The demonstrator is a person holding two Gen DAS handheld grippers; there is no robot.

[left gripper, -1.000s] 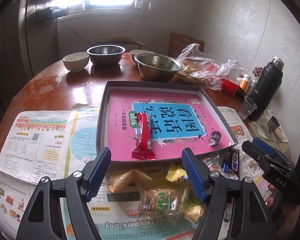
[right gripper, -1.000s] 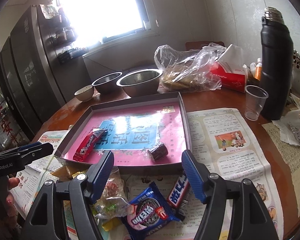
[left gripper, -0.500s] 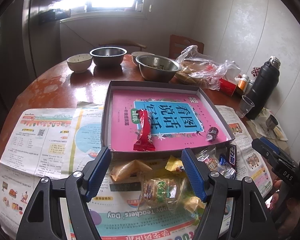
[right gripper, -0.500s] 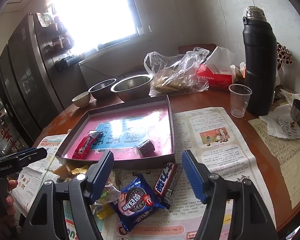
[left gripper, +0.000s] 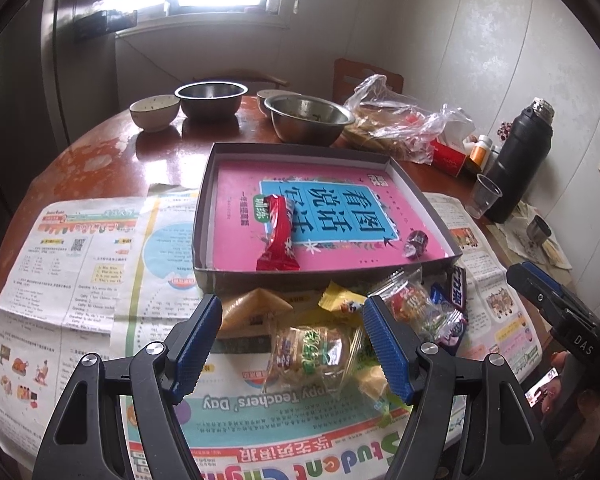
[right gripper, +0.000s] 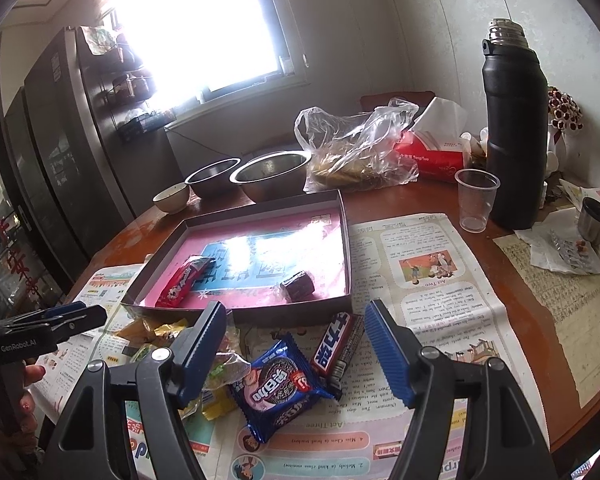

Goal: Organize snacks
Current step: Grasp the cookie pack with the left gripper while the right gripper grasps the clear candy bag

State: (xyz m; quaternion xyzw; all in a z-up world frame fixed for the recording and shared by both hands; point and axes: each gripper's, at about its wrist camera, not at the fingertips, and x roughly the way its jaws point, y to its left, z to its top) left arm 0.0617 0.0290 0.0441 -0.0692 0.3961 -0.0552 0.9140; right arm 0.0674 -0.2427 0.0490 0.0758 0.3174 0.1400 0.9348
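A grey box lid (left gripper: 204, 216) (right gripper: 346, 240) with a pink book inside holds a red snack bar (left gripper: 278, 236) (right gripper: 184, 276) and a small dark wrapped candy (left gripper: 415, 242) (right gripper: 298, 284). Loose snacks lie on newspaper in front of it: a clear-wrapped biscuit pack (left gripper: 310, 350), a tan pastry (left gripper: 252, 306), a yellow candy (left gripper: 338, 300), a blue Oreo pack (right gripper: 280, 390) and a dark chocolate bar (right gripper: 336, 346) (left gripper: 456, 288). My left gripper (left gripper: 294, 348) is open above the biscuit pack. My right gripper (right gripper: 296, 354) is open above the Oreo pack and chocolate bar.
Steel bowls (left gripper: 308, 116) (right gripper: 274, 174), a ceramic bowl (left gripper: 154, 110), a plastic bag of food (right gripper: 356, 148), a red tissue box (right gripper: 432, 156), a plastic cup (right gripper: 476, 200) and a tall black flask (right gripper: 514, 132) stand behind and to the right of the lid. Papers and a metal cup (right gripper: 594, 220) lie far right.
Both grippers have pulled back and risen from the box lid, so more of the table and the loose snacks show. Nothing was taken hold of.
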